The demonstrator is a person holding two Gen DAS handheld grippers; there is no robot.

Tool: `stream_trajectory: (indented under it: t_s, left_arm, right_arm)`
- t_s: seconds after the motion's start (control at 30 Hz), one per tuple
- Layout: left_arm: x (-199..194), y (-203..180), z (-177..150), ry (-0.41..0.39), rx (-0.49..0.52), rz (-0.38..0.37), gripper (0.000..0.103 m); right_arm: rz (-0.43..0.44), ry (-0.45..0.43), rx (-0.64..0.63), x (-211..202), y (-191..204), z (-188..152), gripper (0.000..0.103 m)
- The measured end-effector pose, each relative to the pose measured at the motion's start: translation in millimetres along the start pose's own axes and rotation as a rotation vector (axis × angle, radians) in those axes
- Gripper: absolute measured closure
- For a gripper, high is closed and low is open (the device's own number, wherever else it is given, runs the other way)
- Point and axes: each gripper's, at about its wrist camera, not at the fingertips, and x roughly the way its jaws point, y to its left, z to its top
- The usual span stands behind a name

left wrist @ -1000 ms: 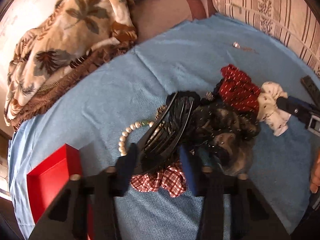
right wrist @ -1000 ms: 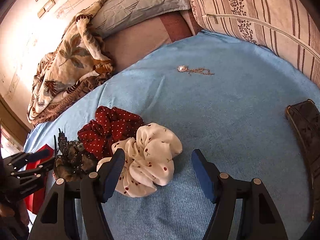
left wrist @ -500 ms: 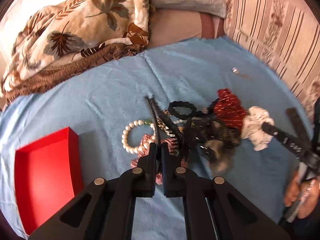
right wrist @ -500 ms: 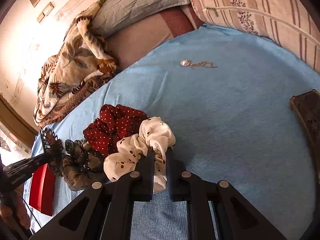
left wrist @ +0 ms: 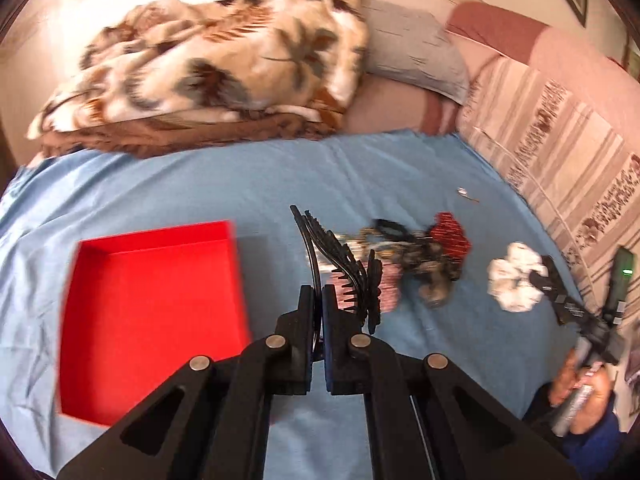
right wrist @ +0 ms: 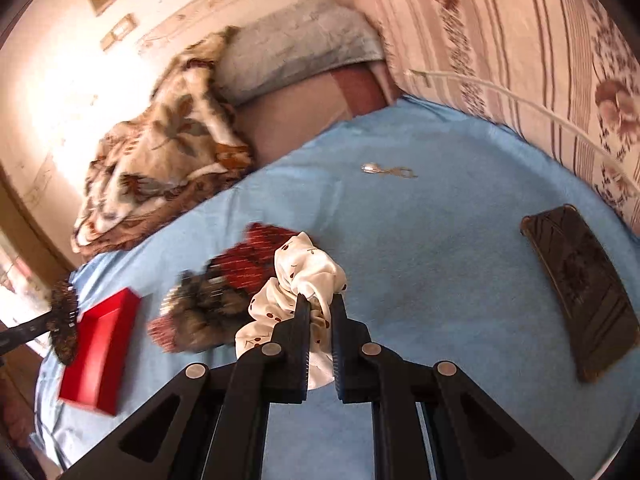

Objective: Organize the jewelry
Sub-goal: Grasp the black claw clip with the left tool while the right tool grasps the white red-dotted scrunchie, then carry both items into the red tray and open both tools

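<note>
My left gripper (left wrist: 319, 294) is shut on a black hair claw clip (left wrist: 340, 264) and holds it above the blue cloth, just right of the open red box (left wrist: 152, 292). My right gripper (right wrist: 320, 304) is shut on a white cherry-print scrunchie (right wrist: 308, 268), lifted off the pile; it also shows in the left wrist view (left wrist: 516, 276). A pile with a red dotted scrunchie (right wrist: 248, 258), a dark brown scrunchie (right wrist: 204, 308) and a checked one lies between. A small silver pendant (right wrist: 386, 169) lies further back.
A dark phone (right wrist: 580, 288) lies on the blue cloth (right wrist: 440, 248) at the right. A leaf-print blanket (left wrist: 208, 68), a grey pillow (right wrist: 296, 44) and a striped cushion (right wrist: 500, 40) border the cloth at the back and right.
Both grippers closed a second ago. The left has since lifted the claw clip up and toward the red box. The right has lifted the white scrunchie off the pile.
</note>
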Motion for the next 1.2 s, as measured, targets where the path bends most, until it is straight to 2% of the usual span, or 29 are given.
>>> stream_trajectory:
  t_s: [0.1,0.23,0.43,0.53,0.77,0.9,1.07,1.17,1.2]
  left_arm:
    - [-7,41,-10,-0.002,-0.057,0.045,0.099]
    - [-7,87,-21,-0.001,-0.116,0.089,0.099]
    - [14,158,-17,0.012,-0.226,0.128,0.099]
    - [30,187,-11,0.019,-0.271,0.133,0.099]
    - [65,237,-6,0.065,-0.349,0.143,0.099]
    - [76,263,-6,0.087,-0.412,0.151,0.099]
    - [69,278,-6,0.051,-0.474,0.094,0.099]
    - [60,279,-6,0.03,-0.485,0.07,0.092]
    - [57,278,-5,0.021,-0.487,0.063,0.082]
  right_arm:
    - [0.037,0.001,-0.079,-13,39,1,0.093]
    - [0.126,0.052,-0.17,-9,99,0,0.093]
    - [0.27,0.194,-0.243,34,198,-12,0.093]
    - [0.301,0.232,-0.281,59,244,-16,0.093]
    - [0.269,0.325,-0.401,139,334,-33,0.093]
    - [0.261,0.386,-0.393,181,360,-44,0.093]
    - [0.255,0.425,-0.396,214,384,-58,0.09]
    - [0.229,0.418,-0.423,220,395,-64,0.086]
    - [0.23,0.419,-0.429,219,397,-65,0.078]
